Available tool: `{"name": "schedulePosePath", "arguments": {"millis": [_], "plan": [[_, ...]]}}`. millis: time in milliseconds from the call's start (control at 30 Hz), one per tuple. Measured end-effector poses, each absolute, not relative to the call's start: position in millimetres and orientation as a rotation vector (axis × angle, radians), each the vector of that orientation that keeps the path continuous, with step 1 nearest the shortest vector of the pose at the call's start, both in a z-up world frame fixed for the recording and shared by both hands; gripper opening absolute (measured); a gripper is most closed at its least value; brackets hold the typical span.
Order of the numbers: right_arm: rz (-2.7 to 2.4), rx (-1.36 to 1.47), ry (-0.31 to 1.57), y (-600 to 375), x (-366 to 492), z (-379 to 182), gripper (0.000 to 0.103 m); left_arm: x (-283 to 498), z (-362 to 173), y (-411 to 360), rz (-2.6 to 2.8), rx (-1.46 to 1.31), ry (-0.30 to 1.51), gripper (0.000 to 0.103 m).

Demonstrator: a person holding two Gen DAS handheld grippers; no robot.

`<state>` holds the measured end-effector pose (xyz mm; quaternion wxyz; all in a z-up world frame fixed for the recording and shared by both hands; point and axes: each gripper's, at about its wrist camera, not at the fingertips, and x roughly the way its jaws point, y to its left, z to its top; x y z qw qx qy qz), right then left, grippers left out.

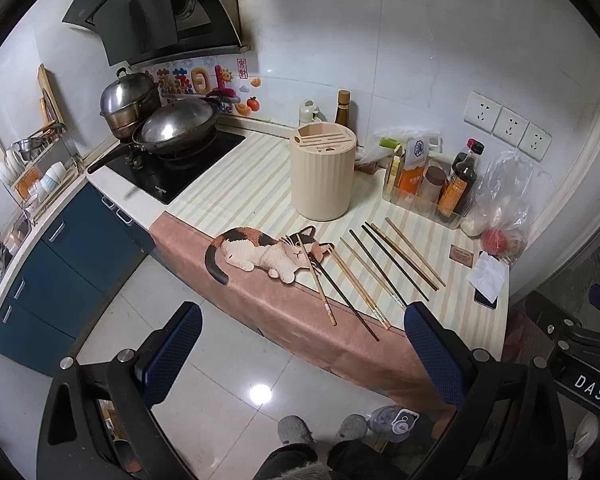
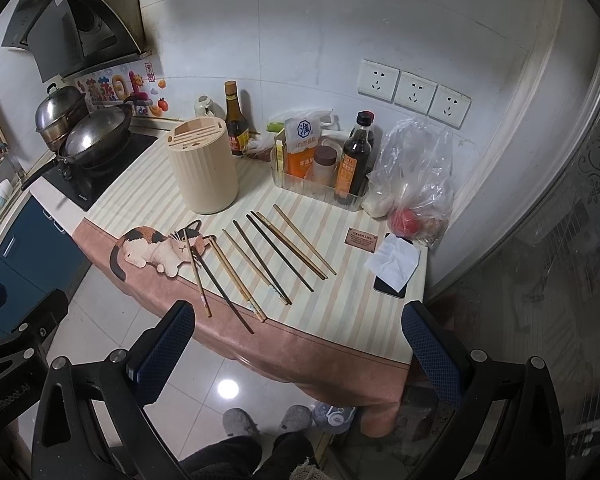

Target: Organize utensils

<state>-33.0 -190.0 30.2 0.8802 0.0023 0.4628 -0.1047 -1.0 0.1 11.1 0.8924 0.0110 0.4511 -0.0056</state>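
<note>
Both grippers hang off the counter's front edge: the left gripper with jaws spread wide and holding nothing, the right gripper equally wide and bare. The chopsticks lie fanned across the striped mat, just in front of the beige holder.

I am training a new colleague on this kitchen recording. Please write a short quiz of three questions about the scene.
1. True or false: the chopsticks already stand in the beige holder.
2. What lies partly on the phone? A) white paper B) a spoon C) a lid
3. Fill in: both the left gripper and the right gripper are ____ and hold nothing.

Key: 1 false, they lie loose on the striped mat; 2 A; 3 open.
</note>
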Motion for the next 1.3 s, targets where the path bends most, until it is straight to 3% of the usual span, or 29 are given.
{"name": "schedulePosePath", "arguments": {"millis": [1300], "plan": [[-0.217,0.013,0.956,-191.9,-32.4,35.1,0.103,4.0,12.4,4.2,-0.007,0.012,0.94,0.103]]}}
